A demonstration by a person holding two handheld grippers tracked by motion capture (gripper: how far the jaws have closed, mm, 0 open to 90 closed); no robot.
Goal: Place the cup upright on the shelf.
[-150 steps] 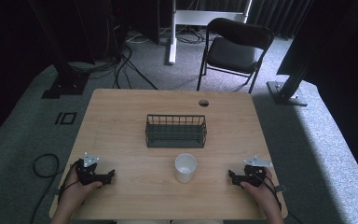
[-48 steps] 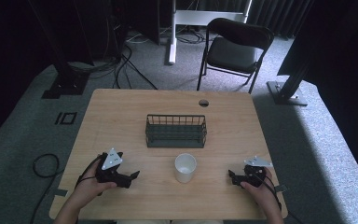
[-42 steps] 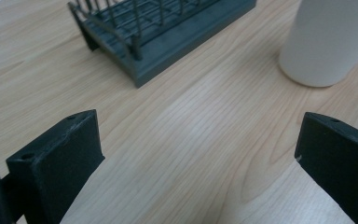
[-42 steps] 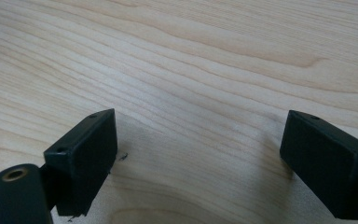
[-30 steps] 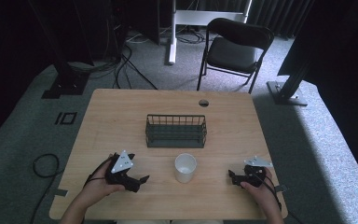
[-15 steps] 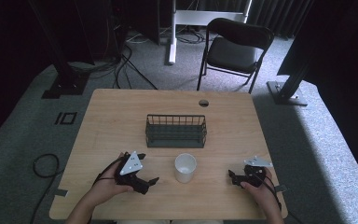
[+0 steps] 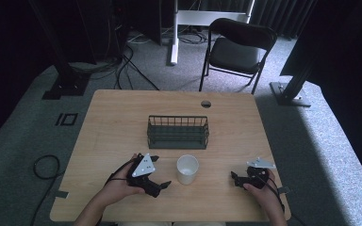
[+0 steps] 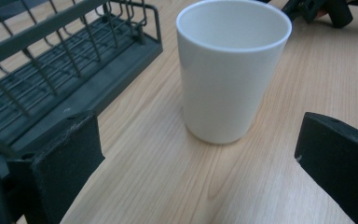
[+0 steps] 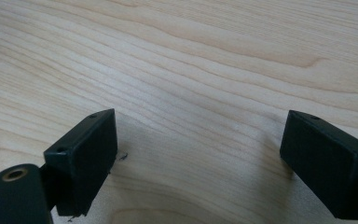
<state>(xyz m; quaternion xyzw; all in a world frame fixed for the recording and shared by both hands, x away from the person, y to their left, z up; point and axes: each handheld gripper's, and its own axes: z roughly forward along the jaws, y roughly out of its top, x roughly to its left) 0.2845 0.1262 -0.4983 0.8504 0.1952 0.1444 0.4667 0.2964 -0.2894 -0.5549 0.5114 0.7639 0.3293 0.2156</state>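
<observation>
A white empty cup (image 7: 187, 168) stands upright on the wooden table (image 7: 113, 122), in front of a dark wire basket (image 7: 177, 141). My left gripper (image 7: 160, 172) is just left of the cup, open, its jaws pointing at the cup without touching it. In the left gripper view the cup (image 8: 228, 79) stands a short way beyond the two wide-apart jaws, with the basket (image 8: 51, 70) at the left. My right gripper (image 7: 235, 179) rests near the table's front right, open, and in the right gripper view (image 9: 200, 154) there is bare wood between its jaws.
A round cable hole (image 7: 206, 103) lies near the table's far edge. Behind the table stand a black folding chair (image 7: 235, 47) and dark stand bases on grey carpet. Cables (image 7: 45, 165) lie on the floor at the left.
My left gripper has moved right from the table's front left, up close to the cup. The right gripper, the cup and the basket have stayed put.
</observation>
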